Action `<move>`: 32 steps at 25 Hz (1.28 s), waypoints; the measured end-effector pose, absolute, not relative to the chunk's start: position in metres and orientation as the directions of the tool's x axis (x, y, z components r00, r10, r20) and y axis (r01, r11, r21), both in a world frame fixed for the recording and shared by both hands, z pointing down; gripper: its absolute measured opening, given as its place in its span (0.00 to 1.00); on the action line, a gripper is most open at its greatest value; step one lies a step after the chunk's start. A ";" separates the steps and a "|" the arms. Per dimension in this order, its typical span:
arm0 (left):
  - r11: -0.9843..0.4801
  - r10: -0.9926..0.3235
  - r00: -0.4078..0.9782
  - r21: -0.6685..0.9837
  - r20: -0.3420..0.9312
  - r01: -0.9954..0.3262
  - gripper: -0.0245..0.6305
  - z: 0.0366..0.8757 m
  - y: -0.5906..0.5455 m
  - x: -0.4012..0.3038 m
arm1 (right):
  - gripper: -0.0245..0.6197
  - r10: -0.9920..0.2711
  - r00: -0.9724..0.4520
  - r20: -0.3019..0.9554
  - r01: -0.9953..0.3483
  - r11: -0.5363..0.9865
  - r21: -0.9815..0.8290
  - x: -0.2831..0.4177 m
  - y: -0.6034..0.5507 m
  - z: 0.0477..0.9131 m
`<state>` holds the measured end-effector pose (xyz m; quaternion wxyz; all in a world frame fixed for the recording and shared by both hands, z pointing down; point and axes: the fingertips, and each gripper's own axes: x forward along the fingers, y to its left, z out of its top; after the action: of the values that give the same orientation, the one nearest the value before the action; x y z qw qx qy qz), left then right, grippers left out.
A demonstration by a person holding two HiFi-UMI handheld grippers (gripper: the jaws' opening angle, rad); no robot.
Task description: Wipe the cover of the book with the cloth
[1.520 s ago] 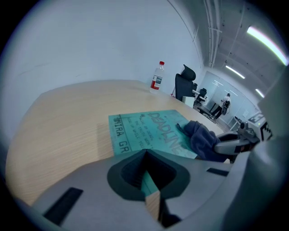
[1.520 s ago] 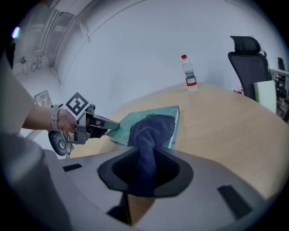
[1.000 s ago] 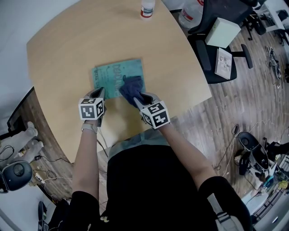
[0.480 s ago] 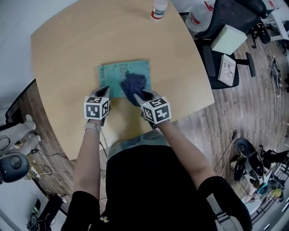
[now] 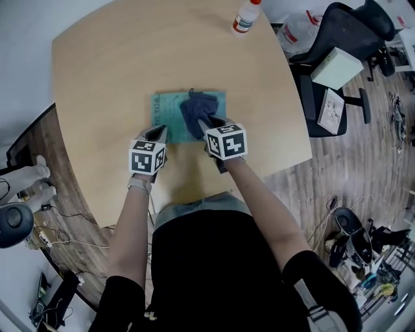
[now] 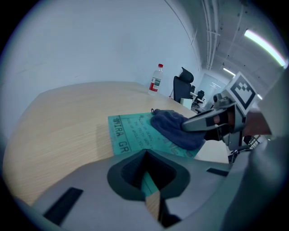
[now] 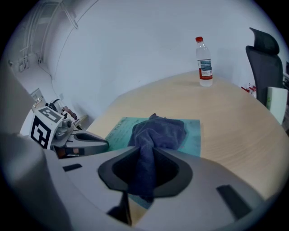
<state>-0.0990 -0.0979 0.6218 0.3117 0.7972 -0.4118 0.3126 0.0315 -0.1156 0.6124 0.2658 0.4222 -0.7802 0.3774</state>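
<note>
Teal book (image 5: 166, 111) is laid flat, cover up, on the wooden table (image 5: 107, 78), just beyond the near edge. A dark blue cloth (image 5: 198, 106) is bunched on the right half of the cover, and its near end is clamped between the jaws of the right gripper (image 5: 207, 123). The jaws of the left gripper (image 5: 159, 131) are seen drawn together, with the tips set at the book's near left corner. Printed lettering is exposed on the left half of the cover. A plastic bottle (image 5: 245, 16) is stood at the table's far edge. An office chair (image 5: 337, 35) is noted off to the right.
</note>
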 end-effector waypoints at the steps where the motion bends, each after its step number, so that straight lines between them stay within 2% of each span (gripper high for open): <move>1: -0.466 -0.461 0.468 0.243 0.754 -0.851 0.07 0.621 -0.097 -0.099 | 0.19 -0.458 -0.498 0.736 -0.862 0.356 -0.362 0.031 -0.121 0.612; 32: -0.452 -0.467 0.522 0.314 0.714 -0.835 0.07 0.620 -0.100 -0.103 | 0.19 -0.470 -0.520 0.713 -0.854 0.321 -0.411 -0.009 -0.215 0.608</move>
<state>-0.1026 -0.0997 0.6196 0.3329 0.8063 -0.4037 0.2760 -0.0089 -0.2148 0.6085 0.2411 0.4265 -0.7760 0.3972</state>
